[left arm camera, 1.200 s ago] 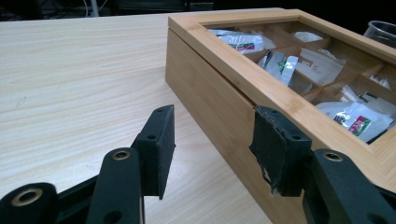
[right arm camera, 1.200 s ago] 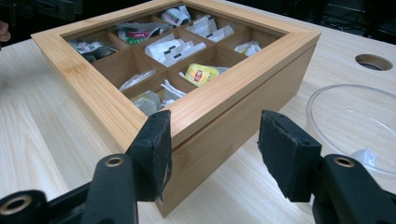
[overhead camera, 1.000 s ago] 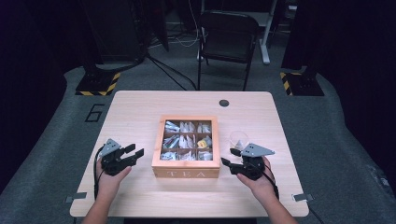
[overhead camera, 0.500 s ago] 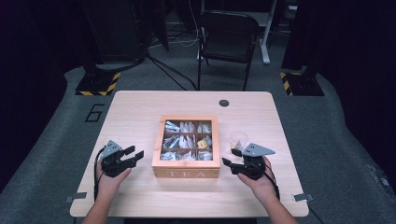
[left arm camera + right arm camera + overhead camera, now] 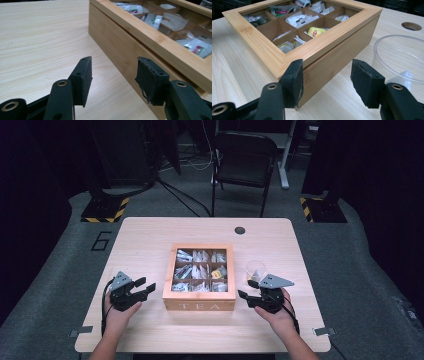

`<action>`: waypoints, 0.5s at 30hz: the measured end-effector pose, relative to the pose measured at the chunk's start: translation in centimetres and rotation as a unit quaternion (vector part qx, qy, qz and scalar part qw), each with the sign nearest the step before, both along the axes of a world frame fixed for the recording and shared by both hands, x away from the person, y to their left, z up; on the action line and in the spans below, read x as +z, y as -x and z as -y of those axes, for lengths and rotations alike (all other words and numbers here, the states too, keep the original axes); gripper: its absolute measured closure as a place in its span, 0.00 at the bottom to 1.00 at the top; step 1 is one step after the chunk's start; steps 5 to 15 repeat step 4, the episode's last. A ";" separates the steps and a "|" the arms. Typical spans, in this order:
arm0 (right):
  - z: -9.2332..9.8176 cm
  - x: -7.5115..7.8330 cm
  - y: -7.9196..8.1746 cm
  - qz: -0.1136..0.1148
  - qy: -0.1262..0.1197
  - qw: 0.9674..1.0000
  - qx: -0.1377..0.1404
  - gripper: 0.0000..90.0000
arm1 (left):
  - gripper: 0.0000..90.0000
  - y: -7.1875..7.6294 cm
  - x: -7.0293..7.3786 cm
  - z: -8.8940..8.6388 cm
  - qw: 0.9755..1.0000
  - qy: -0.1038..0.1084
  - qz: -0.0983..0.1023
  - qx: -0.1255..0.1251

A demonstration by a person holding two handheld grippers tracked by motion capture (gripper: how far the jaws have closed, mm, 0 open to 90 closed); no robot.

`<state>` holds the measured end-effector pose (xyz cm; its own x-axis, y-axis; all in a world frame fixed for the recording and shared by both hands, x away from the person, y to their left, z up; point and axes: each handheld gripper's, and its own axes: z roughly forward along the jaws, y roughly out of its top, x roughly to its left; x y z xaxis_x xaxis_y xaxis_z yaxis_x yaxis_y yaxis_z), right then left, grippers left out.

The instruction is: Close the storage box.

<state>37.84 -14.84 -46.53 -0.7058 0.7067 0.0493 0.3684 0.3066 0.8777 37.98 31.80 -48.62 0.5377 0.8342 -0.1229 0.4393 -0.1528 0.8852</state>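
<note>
A: Wooden tea box [image 5: 200, 276] at table [image 5: 150, 235] centre, lid shut, "TEA" on the front wall. Sachets [image 5: 200, 270] visible through the lid window, in a grid of compartments; one yellow sachet [image 5: 315, 31] among white ones.

B: And the left gripper [image 5: 145, 286]?

A: At 9 o'clock from the box, near the front left corner, apart from it. Jaws parted, just been opening, nothing between them. In the left gripper view, box wall [image 5: 120, 47] close beside one pad, at 2 o'clock; contact hard to tell.

B: Right gripper [image 5: 246, 290]?

A: At 3 o'clock from the box, by the front right corner. Jaws apart, holding nothing. In the right gripper view, box corner [image 5: 299, 72] just ahead of the jaws, near one pad.

B: Anything else?

A: Clear plastic cup [image 5: 255, 270] at 3 o'clock from the box, just beyond the right gripper. Round hole [image 5: 240, 230] in the table at 1 o'clock. Chair [image 5: 245, 160] beyond the table at 12.
</note>
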 end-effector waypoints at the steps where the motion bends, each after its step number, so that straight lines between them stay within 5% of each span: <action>1: 0.0 0.0 0.0 0.001 0.000 1.000 0.001 0.48 | 0.52 0.2 0.1 0.2 1.000 -0.002 0.005 -0.003; 15: 0.2 0.1 0.0 0.004 0.000 1.000 0.000 0.48 | 0.52 0.7 0.5 0.5 1.000 -0.003 0.008 -0.016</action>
